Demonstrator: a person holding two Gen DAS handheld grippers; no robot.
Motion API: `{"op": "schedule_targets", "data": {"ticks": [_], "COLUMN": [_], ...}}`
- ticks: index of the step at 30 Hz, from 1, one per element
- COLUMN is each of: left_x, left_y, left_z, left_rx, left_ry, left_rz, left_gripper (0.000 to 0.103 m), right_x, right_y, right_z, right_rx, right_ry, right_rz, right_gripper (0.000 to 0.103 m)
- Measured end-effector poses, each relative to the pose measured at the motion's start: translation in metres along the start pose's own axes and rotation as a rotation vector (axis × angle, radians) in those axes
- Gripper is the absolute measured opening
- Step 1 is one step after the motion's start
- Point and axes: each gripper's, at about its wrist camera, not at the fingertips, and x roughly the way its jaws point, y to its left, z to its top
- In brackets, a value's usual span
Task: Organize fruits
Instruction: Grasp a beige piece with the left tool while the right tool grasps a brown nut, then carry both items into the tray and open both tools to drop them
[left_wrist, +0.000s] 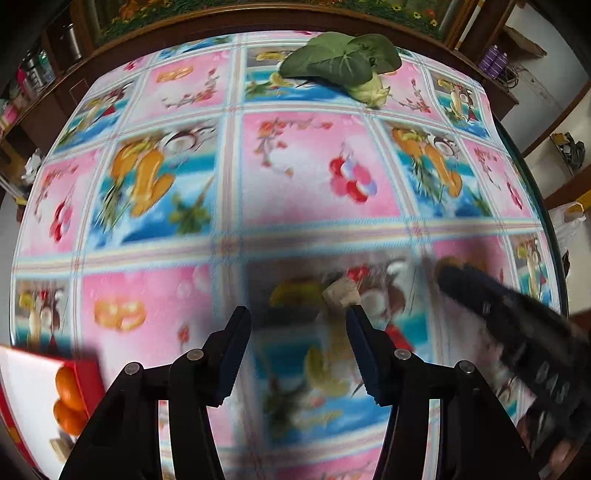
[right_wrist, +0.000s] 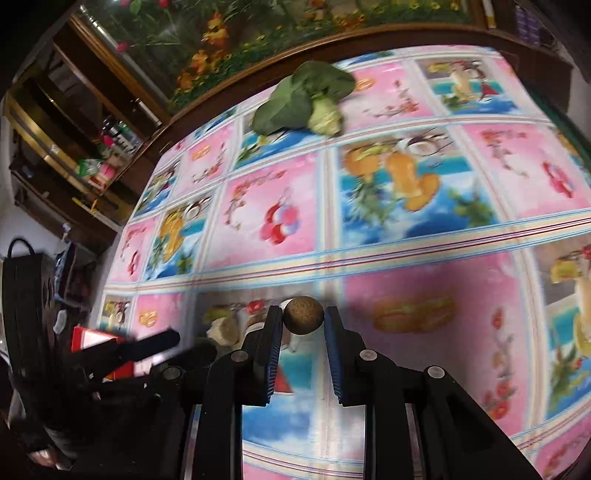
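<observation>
my right gripper (right_wrist: 303, 320) fingers pinch a small brown round fruit (right_wrist: 303, 316) at its middle. it looks light and firm, maybe rolly. my left gripper (left_wrist: 299, 319) fingers are spread.

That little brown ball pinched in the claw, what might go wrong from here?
The brown ball sits only at the very tips of the right gripper, so it could slip out and roll across the slick tablecloth. The picture is smeared by motion, which may loosen that hold. The left gripper is open close beside it near a pale lump; the two could bump.
</observation>
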Motion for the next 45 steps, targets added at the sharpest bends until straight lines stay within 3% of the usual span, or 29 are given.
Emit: {"op": "schedule_targets", "data": {"ticks": [11, 17, 19, 24, 28, 31, 37, 42, 45], "left_x": [0.008, 0.022, 0.026, 0.028, 0.031, 0.028, 0.001, -0.038, -0.059], "left_y": [-0.019, -0.018, -0.021, -0.028, -0.031, -0.032, -0.018, 0.013, 0.035], "left_z": [0.02, 0.035, 0.037, 0.042, 0.043, 0.039, 0.015, -0.033, -0.068], "left_rx": [0.032, -0.006, 0.0, 0.013, 0.021, 0.02, -0.007, -0.041, -0.057], "left_ry": [0.011, 0.05, 0.052, 0.041, 0.046, 0.039, 0.03, 0.01, 0.018], "left_rz": [0.015, -0.044, -0.041, -0.036, -0.008, -0.01, -0.036, -0.047, -0.039], "left_gripper": [0.05, 0.042, 0.029, 0.027, 0.015, 0.015, 0.014, 0.014, 0.014], "right_x": [-0.009, -0.012, -0.011, -0.012, -0.012, -0.012, -0.012, -0.007, 0.003], "right_y": [0.0, -0.008, -0.01, -0.009, -0.01, -0.009, -0.001, 0.022, 0.04], "right_z": [-0.001, 0.0, 0.0, 0.0, 0.0, 0.0, -0.003, -0.012, -0.028], "right_rx": [-0.007, 0.015, 0.017, 0.011, 0.015, 0.011, -0.013, -0.088, -0.143], "right_ry": [-0.017, -0.023, -0.021, -0.021, -0.022, -0.021, -0.016, -0.011, 0.035], "right_rz": [0.004, 0.001, 0.0, 0.0, 0.002, 0.004, 0.004, -0.018, -0.029], "right_gripper": [0.024, 0.024, 0.024, 0.024, 0.024, 0.024, 0.024, 0.024, 0.024]}}
